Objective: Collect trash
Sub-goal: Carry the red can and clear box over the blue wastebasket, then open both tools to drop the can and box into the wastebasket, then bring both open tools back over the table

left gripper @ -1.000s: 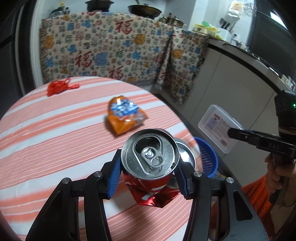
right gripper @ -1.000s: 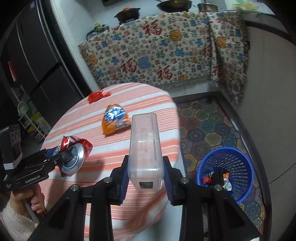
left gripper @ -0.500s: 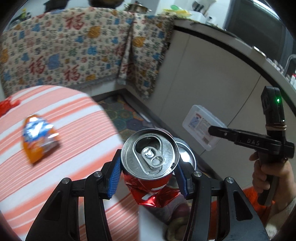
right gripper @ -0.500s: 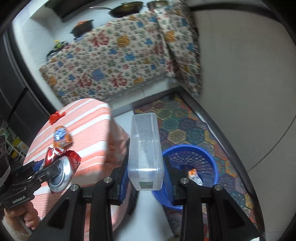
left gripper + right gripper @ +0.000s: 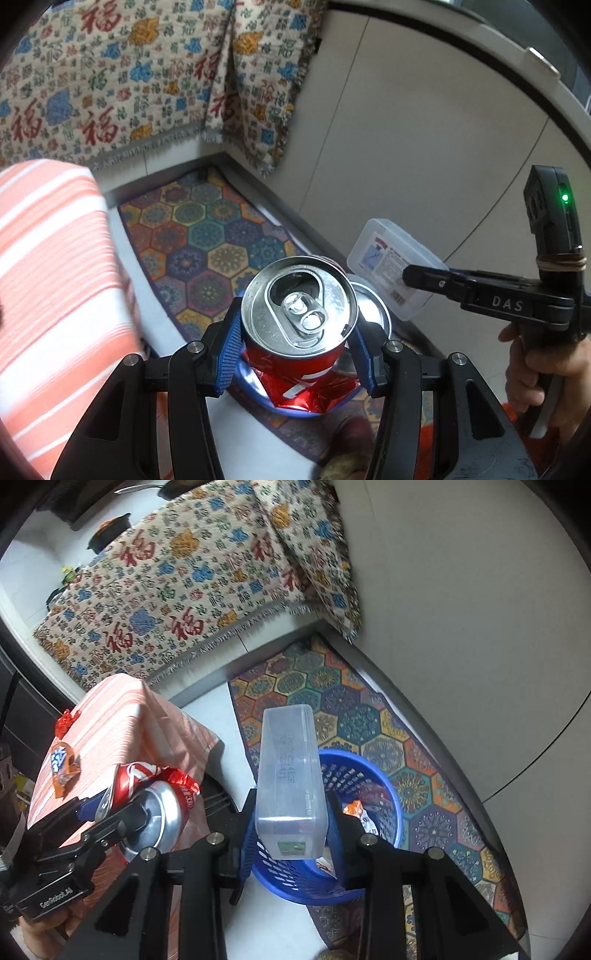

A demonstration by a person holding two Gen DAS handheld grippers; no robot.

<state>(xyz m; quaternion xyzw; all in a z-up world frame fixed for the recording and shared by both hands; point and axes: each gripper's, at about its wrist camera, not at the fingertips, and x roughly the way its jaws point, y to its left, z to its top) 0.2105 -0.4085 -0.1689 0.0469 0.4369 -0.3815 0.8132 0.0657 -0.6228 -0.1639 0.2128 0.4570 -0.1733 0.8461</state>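
My left claw grips can, right claw grips box, both above bin. Worry: I drop early, can bounces off rim onto floor

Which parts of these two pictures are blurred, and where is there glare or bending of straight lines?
Left wrist view: the orange-striped tablecloth is smeared by motion, while the crushed red soda can in the left claw is sharp, with glare on its silver top. Right wrist view: mostly sharp; the clear plastic box looks hazy, and fisheye bends the wall base behind the blue plastic basket.
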